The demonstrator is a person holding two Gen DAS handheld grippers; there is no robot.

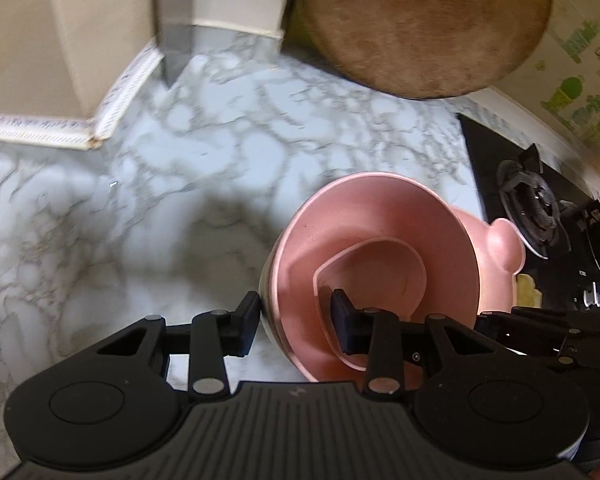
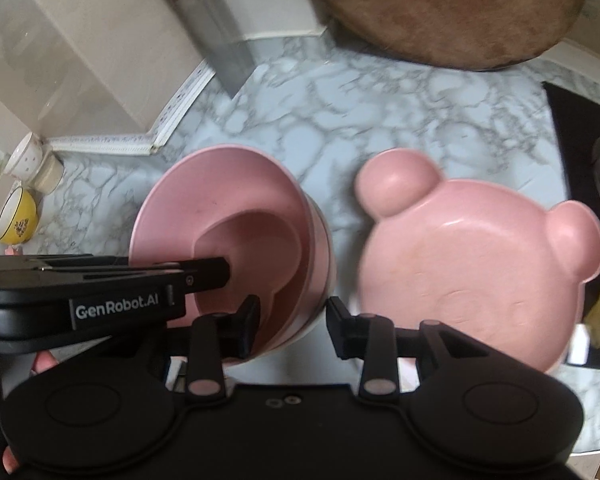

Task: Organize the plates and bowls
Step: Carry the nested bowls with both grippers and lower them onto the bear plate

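You have both grippers on the stack of pink bowls (image 2: 236, 236), one on each side of the rim, and that makes sense: a nest of bowls this wide wants two opposite grips so it rides level. Your left gripper (image 1: 296, 324) straddles the near-left wall, one pad outside and one inside, jaws partly closed with the rim between them. Your right gripper (image 2: 292, 322) does the same on the opposite wall; with the blur I can't swear the pads are pressing, but it looks like a clamp. The stack sits over the marble counter (image 1: 100, 200), mouth up, tipped slightly towards you, and whether its base has cleared the surface I can't say. It's round, so no long axis; its axis runs roughly vertical. Just to its right, the bear-shaped plate (image 2: 472, 264) lies flat, ears pointing away toward the round wooden board (image 2: 440, 8).
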